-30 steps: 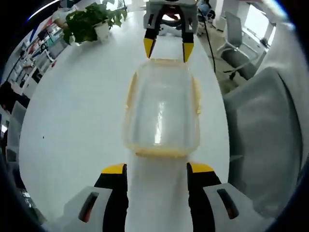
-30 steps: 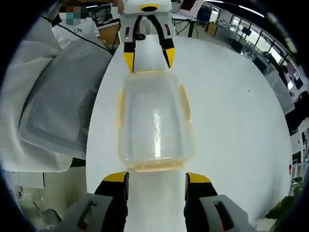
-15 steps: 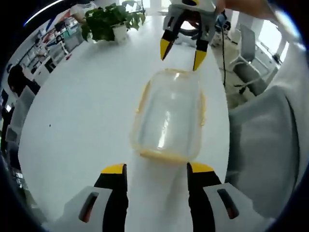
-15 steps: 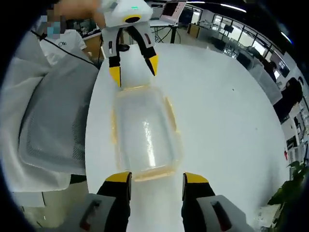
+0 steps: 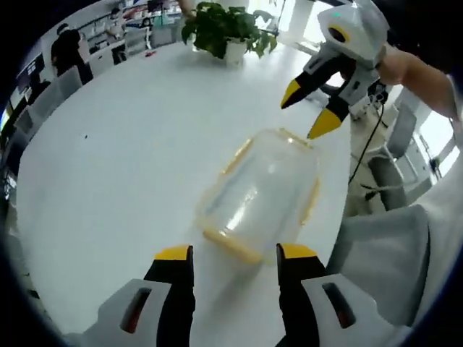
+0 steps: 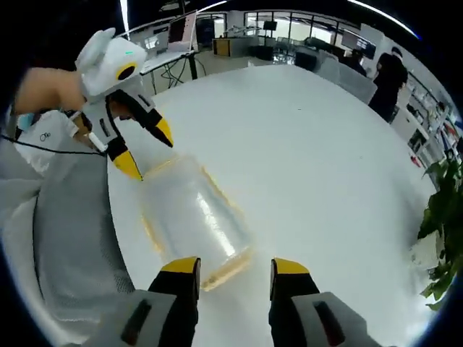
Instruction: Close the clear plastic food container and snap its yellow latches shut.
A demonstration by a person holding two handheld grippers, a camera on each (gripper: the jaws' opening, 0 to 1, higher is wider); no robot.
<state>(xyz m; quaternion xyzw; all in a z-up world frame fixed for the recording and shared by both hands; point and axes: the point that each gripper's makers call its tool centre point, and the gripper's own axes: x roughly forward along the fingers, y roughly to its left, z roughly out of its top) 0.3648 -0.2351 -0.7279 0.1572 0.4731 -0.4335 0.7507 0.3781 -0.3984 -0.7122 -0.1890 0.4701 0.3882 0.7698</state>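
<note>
Clear food container [image 5: 262, 194], lid on, yellow latches [image 5: 231, 244] at its edges, nothing seen inside, no readable labels, lies on white surface [image 5: 123, 144] btwn left tongs [image 5: 235, 254] and right tongs [image 6: 232, 264], both spread wide, holding nothing.

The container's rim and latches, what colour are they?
Yellow, on a clear container; clearest in the left gripper view.

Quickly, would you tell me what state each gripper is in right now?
Left gripper: open, holding nothing, at one end of the container.
Right gripper: open, holding nothing, at the other end.
</note>
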